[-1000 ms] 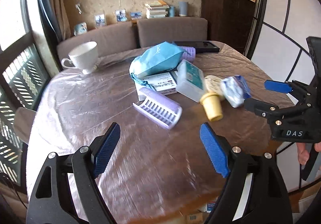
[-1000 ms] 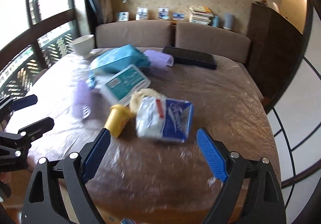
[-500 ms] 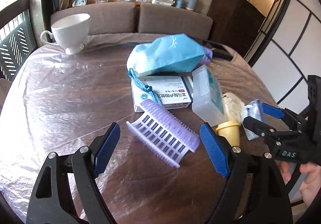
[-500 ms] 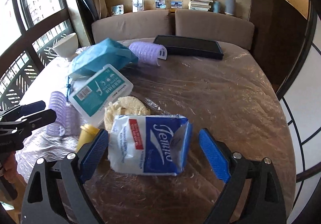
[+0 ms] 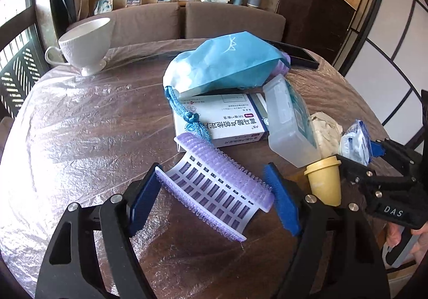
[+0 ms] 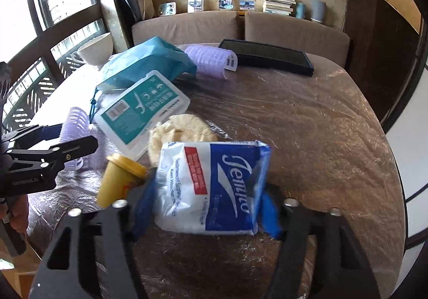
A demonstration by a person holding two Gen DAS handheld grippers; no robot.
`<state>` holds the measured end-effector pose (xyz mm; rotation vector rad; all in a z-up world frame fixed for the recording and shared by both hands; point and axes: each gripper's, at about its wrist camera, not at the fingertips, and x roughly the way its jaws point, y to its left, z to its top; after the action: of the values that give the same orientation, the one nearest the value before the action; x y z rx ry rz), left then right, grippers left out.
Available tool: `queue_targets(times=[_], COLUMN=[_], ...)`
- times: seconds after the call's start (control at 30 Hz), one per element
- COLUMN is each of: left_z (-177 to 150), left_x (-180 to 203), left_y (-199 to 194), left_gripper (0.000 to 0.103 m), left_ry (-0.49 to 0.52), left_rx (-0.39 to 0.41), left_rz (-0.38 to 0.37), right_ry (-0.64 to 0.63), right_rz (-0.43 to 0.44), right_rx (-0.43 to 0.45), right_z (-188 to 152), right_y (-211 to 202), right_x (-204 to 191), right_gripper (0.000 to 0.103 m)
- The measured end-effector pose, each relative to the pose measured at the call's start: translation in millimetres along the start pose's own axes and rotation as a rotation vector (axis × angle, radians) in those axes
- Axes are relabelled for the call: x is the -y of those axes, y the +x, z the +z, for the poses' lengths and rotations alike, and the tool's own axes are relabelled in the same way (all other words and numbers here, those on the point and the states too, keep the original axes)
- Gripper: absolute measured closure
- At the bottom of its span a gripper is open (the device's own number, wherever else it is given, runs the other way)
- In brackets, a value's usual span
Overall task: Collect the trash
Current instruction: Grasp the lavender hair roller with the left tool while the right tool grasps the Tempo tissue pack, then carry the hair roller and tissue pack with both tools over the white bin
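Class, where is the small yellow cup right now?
In the right wrist view the yellow cup lies low left, beside the tissue pack and the clear plastic box.

left wrist: low, close over table [image 5: 80,138], facing forward and down past curler [image 5: 214,186] to sofa [image 5: 149,18] | right wrist: same tilt, close over tissue pack [image 6: 211,186], further right | shared: yellow cup [image 5: 325,181], blue pouch [image 5: 224,63], each other's gripper
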<state>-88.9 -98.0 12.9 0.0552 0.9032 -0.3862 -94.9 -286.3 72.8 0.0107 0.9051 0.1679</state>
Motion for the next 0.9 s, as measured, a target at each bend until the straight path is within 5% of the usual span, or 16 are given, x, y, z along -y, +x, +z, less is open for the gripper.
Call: queue_targets(times=[0.9], left_z=[-11], left_x=[-6], left_y=[-35], left_gripper=[0.026], left_ry=[-0.040], left_rx=[0.044], left_rz=[0.023], right_ry=[0.033], right_rz=[0.065], right_rx=[0.043], right_z=[2], right_y=[-43], right_x=[0], right_gripper=[0.047])
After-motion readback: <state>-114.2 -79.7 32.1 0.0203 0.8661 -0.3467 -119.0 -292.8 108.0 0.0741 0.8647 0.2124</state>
